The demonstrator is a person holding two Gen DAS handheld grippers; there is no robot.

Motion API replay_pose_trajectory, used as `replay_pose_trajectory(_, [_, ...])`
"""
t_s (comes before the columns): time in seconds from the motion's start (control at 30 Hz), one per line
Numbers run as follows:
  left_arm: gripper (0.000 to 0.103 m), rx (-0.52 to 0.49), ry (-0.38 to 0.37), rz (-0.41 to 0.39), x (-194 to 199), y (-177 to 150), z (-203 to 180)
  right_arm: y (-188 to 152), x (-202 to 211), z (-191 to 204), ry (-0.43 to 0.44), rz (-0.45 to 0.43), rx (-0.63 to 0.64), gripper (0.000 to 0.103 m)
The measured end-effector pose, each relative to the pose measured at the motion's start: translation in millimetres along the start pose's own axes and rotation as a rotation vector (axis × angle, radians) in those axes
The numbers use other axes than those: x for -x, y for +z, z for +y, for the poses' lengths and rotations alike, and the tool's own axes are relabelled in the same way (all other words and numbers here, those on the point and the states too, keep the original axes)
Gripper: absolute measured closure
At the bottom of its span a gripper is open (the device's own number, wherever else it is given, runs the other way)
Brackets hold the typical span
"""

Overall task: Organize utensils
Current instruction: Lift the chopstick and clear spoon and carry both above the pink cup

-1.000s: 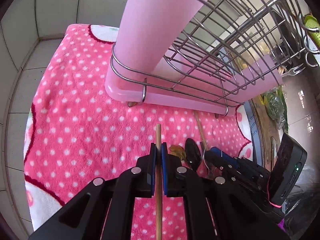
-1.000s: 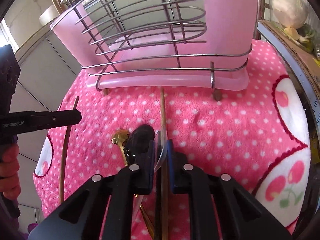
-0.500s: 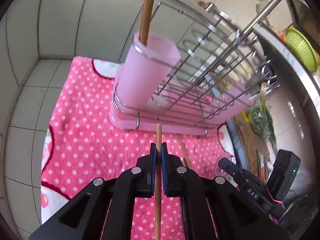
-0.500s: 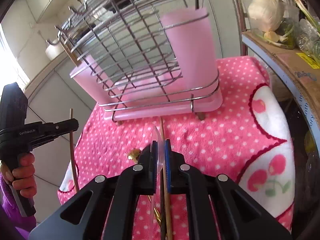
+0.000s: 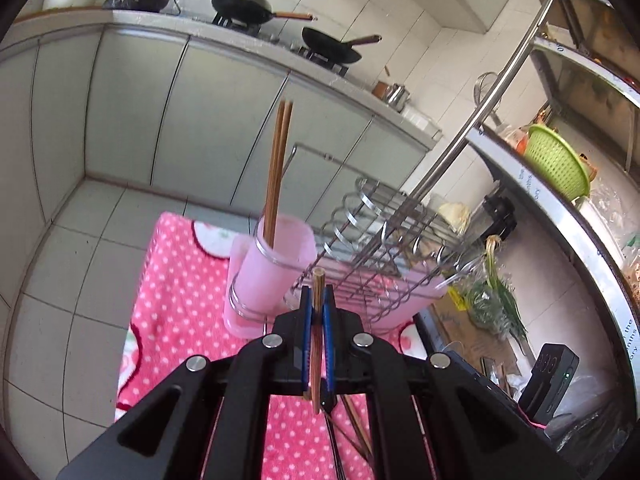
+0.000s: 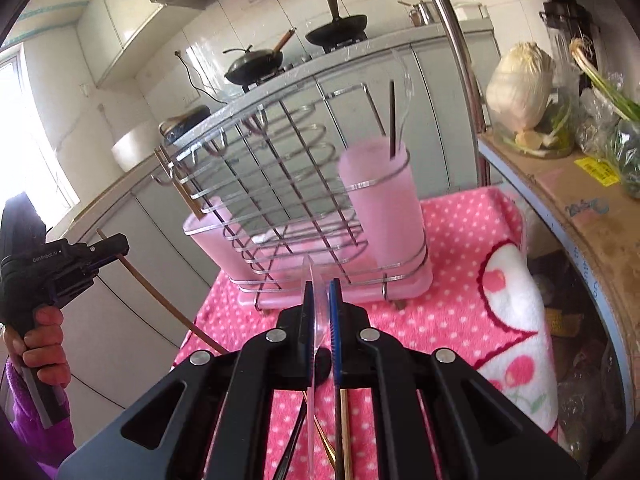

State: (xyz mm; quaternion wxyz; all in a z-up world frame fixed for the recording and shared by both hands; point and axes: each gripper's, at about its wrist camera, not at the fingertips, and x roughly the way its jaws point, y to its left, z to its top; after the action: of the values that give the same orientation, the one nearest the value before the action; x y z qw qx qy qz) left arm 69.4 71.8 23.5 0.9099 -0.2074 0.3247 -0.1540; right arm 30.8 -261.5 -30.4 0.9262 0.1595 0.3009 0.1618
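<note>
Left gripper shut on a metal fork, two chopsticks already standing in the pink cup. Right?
Not a fork. The left wrist view shows the left gripper shut on a single wooden chopstick. The rest holds: two chopsticks already stand in the pink cup.

On the far counter (image 5: 224, 36) I see two dark woks (image 5: 240, 2) on the stove, and a small metal kettle (image 5: 394, 94) further along. A green plastic basket (image 5: 556, 164) sits on the curved shelf at my right. A pale cabbage (image 6: 520, 84) and green onions (image 6: 600, 88) lie on a cardboard box (image 6: 576, 200). The floor has grey tiles (image 5: 60, 280).
</note>
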Motion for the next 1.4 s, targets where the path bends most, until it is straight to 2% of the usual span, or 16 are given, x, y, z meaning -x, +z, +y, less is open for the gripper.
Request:
replay_pose_trajectory(0.4, [0.098, -0.065, -0.008, -0.196, 61.0, 56.3, -33.4, 71.3, 47.9, 11.5, 0.005, -0.265, 0.045, 0.096])
replay_pose_trajectory(0.73, [0.098, -0.091, 0.029, -0.376, 102.9, 106.7, -50.1, 116.2, 65.9, 17.1, -0.014, -0.452, 0.07, 0.096])
replay_pose_trajectory(0.97, [0.098, -0.099, 0.095, -0.401, 87.7, 120.5, -46.4, 134.1, 63.1, 13.9, -0.088, -0.565, 0.099, 0.096])
replay_pose_trajectory(1.23, [0.098, -0.108, 0.146, -0.417, 65.7, 121.0, -38.3, 137.1, 31.1, 10.9, -0.13, -0.599, 0.145, 0.096])
replay_pose_trajectory(1.4, [0.098, -0.116, 0.173, -0.391, 45.8, 116.8, -32.4, 125.7, 6.2, 11.0, -0.157, -0.612, 0.195, 0.096])
